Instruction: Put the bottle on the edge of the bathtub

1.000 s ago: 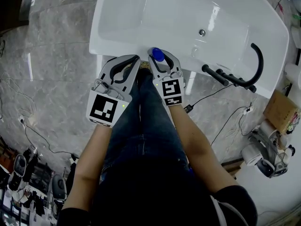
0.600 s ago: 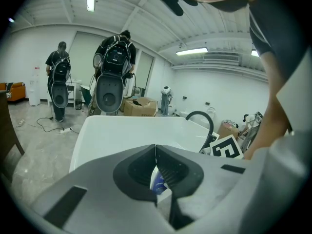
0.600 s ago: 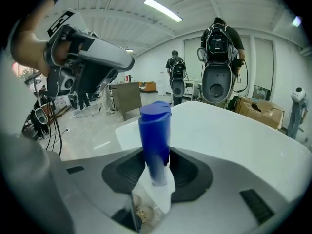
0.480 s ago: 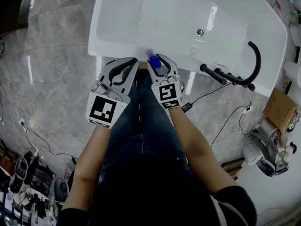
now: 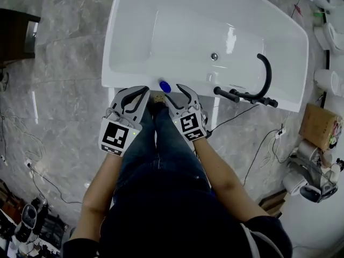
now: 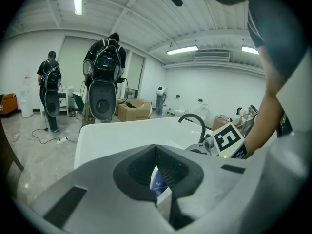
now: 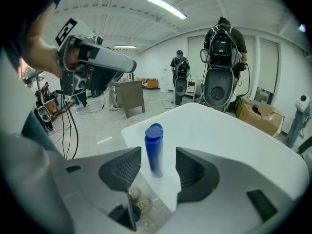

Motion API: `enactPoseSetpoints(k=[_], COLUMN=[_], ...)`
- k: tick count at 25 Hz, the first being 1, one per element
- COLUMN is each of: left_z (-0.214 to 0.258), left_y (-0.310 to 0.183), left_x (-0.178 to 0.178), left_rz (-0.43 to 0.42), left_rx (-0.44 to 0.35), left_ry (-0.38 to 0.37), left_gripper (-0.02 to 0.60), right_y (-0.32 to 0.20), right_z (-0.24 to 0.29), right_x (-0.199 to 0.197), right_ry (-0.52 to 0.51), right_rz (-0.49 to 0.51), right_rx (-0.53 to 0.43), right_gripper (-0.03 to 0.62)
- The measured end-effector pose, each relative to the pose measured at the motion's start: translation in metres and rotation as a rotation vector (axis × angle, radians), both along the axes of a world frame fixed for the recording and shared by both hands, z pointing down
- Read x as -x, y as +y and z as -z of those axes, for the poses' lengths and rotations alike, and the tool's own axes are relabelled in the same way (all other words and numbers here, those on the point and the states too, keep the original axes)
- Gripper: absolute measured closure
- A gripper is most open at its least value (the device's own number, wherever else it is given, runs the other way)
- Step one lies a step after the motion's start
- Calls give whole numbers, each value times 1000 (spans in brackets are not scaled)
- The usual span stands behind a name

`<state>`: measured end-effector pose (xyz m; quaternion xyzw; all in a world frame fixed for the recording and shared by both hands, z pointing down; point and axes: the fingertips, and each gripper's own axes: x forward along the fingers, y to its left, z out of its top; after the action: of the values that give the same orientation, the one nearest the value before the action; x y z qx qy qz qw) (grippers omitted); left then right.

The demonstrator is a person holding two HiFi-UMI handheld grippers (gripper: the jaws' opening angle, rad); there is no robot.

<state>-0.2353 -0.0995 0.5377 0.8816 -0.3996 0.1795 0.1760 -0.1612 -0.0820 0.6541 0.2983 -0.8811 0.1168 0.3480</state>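
Observation:
A blue bottle (image 5: 164,86) stands upright on the near rim of the white bathtub (image 5: 129,79). My right gripper (image 5: 173,93) sits just behind it, jaws opening wide. In the right gripper view the bottle (image 7: 154,150) stands free between and just beyond the pads, touching neither, with the right gripper (image 7: 158,156) around it. My left gripper (image 5: 144,91) hovers at the rim to the bottle's left, jaws shut together with nothing in them. In the left gripper view the left gripper (image 6: 156,148) shows a sliver of the bottle (image 6: 158,182) below its closed tips.
A black curved faucet with handles (image 5: 257,85) sits on the tub's right rim. The person's jeans-clad legs fill the space below the grippers. Cables run over the marble floor (image 5: 59,106). A cardboard box (image 5: 321,126) lies at right. People wearing gear (image 7: 222,67) stand in the background.
The right gripper let go of the bottle and drew back a little toward me, jaws spreading. The bottle now stands alone on the rim. The left gripper stayed shut beside it.

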Motion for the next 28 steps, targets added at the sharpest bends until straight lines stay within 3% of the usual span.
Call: enactPoseSetpoints(k=[5, 7, 10, 16, 22, 28], left_z=[32, 49, 78, 138, 213, 308], left_y=[-5, -9, -14, -22, -35, -38], left_x=[-9, -15, -24, -31, -36, -32], left_rz=[-29, -33, -31, -2, 57, 169], left_rx=[-40, -71, -114, -218, -378, -522], left_ry=[-5, 1, 19, 31, 23, 43], left_gripper=[557, 557, 557, 557, 557, 557], right_y=[-2, -8, -22, -54, -68, -69], right_z=[58, 90, 140, 243, 338, 417], right_x=[-31, -45, -62, -79, -91, -98], right_ry=[-49, -88, -126, -206, -245, -335], right_rz=[-81, -142, -232, -357, -366, -396], right_rx=[-49, -87, -139, -307, -496, -600], right_gripper=[382, 519, 562, 568, 566, 568])
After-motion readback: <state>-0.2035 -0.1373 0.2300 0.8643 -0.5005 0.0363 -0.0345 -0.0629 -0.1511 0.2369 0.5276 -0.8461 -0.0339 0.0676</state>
